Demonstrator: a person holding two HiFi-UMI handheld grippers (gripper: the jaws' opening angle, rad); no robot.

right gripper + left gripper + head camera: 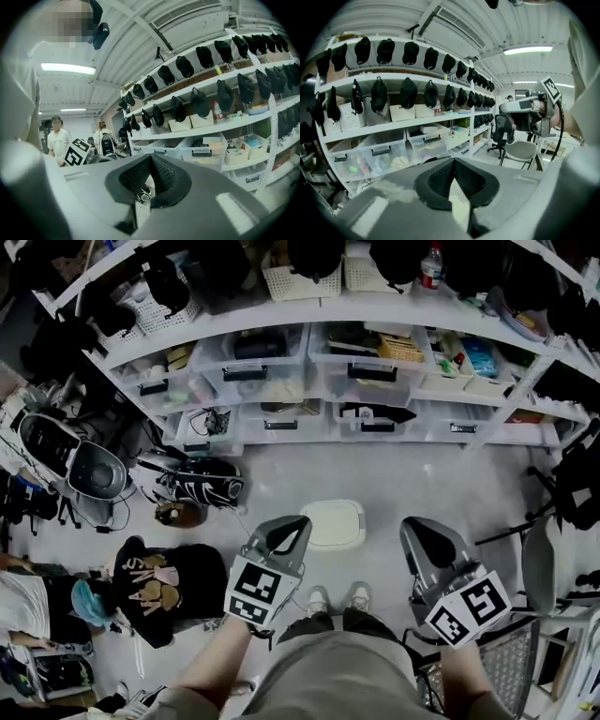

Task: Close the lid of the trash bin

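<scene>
The white trash bin [333, 524] stands on the floor just ahead of the person's feet, and its lid looks flat and down. My left gripper [298, 523] hangs beside the bin's left edge, above it, with its jaws shut and nothing between them. My right gripper [413, 527] is held to the right of the bin, apart from it, also shut and empty. Both gripper views point level at the shelves, so the bin is out of sight there. The left gripper [453, 162] sees the right gripper [528, 111] across from it. The right gripper [151, 157] faces the shelves too.
White shelving [375, 310] with clear storage boxes [253, 367] runs across the far side. A black bag [202, 482], a grey appliance [94, 470] and a black printed shirt [164, 587] lie at the left. A chair [548, 563] stands at the right. Two people [58, 138] stand far off.
</scene>
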